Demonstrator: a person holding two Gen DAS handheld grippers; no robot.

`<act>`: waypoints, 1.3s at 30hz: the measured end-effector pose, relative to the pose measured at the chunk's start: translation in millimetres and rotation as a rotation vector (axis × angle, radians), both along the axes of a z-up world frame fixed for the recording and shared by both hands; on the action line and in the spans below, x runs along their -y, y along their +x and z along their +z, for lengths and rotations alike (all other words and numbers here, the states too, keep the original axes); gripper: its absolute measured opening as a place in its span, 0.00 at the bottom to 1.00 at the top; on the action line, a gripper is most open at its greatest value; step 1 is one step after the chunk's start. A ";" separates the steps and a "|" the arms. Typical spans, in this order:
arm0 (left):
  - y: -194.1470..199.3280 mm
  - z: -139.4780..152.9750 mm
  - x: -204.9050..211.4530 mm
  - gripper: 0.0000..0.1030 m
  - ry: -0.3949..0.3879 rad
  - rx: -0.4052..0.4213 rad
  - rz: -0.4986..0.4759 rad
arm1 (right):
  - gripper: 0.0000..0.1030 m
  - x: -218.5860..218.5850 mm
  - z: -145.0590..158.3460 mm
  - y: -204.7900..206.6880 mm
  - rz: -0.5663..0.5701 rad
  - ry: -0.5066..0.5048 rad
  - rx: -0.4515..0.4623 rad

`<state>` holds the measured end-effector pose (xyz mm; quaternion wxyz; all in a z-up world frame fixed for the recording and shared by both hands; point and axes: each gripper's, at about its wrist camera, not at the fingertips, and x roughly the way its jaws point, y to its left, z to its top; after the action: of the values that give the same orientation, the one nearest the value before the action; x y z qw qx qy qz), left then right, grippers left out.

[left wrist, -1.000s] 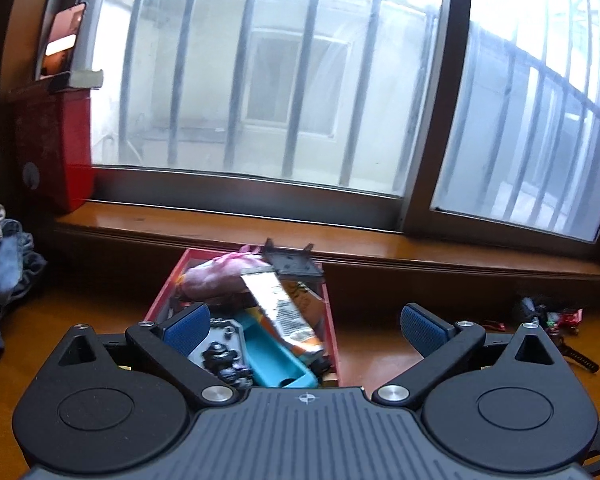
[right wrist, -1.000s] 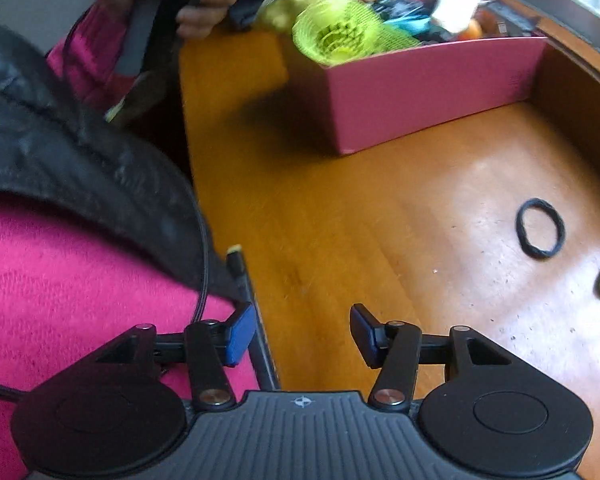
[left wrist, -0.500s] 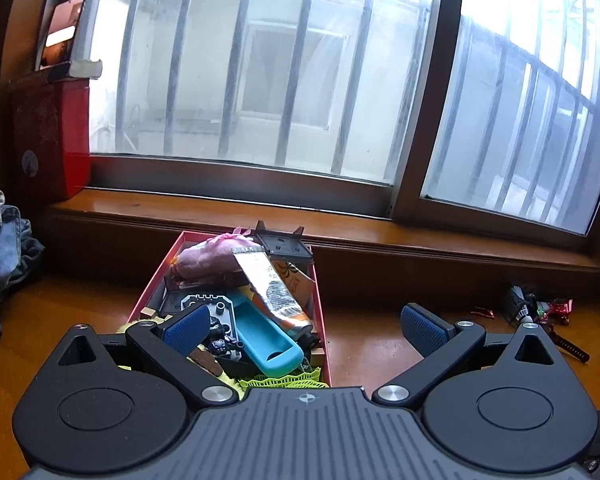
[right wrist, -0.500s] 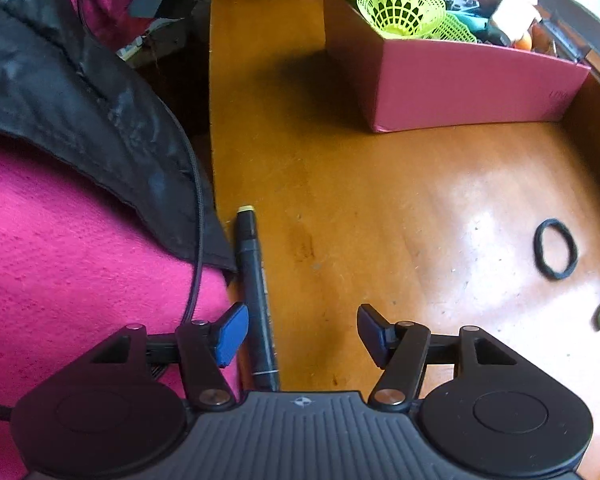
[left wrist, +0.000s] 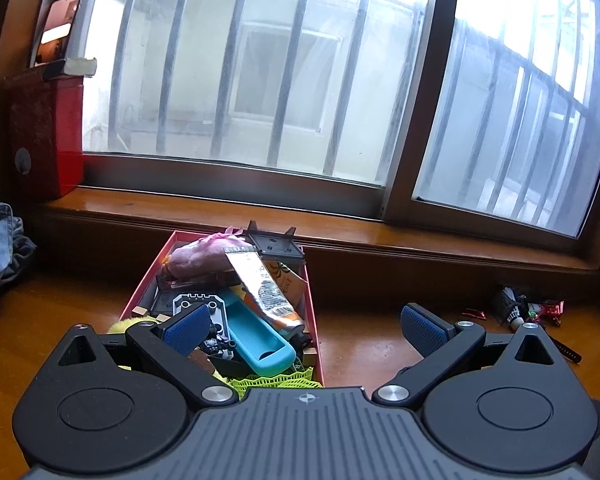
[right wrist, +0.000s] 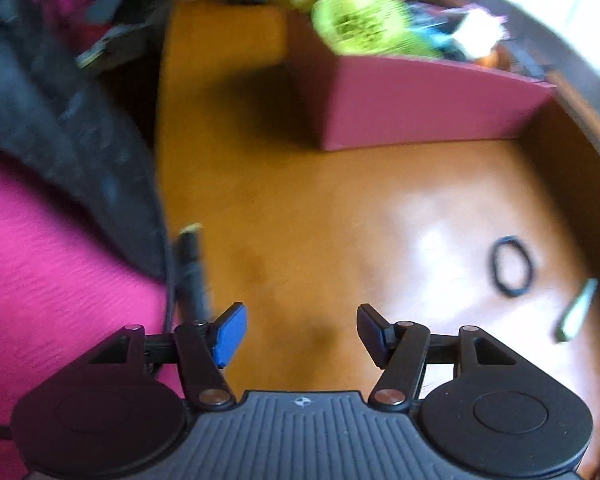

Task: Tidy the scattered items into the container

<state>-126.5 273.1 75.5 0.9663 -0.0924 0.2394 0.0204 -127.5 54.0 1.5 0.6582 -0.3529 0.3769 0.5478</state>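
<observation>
Right view now motion-blurred. Right gripper low over wooden tabletop, jaws wide, empty; black marker pen beside left finger. Left gripper spread, empty, facing red cardboard box.

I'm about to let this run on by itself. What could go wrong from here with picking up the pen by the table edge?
The black pen lies at the table edge beside the pink sleeve; a nudge from the open right tool might roll it off. The red box is already heaped, so added items may slide out. The right view is blurred, so aim may be off.
</observation>
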 end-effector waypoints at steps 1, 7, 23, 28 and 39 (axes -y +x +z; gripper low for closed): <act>0.2 -0.2 -0.1 1.00 -0.001 0.000 -0.002 | 0.60 1.2 2.4 1.6 -0.006 0.006 -0.005; -1.6 3.5 0.4 1.00 -0.012 0.016 -0.014 | 0.54 0.6 11.7 2.9 0.044 -0.041 -0.115; -33.0 -9.7 1.3 1.00 -0.060 -0.064 0.067 | 0.19 -5.6 -1.8 -21.4 0.139 -0.046 -0.177; -41.1 -2.1 3.2 1.00 -0.035 -0.063 0.108 | 0.16 -8.6 -13.5 -23.0 0.086 0.027 -0.126; -56.5 6.9 14.3 1.00 0.008 -0.078 0.186 | 0.16 29.7 -25.4 42.7 -0.266 0.303 -0.315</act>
<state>-183.0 258.8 82.3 0.9505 -0.1096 0.2671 0.1146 -84.8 24.3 -23.9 0.7030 -0.1077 0.4316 0.5548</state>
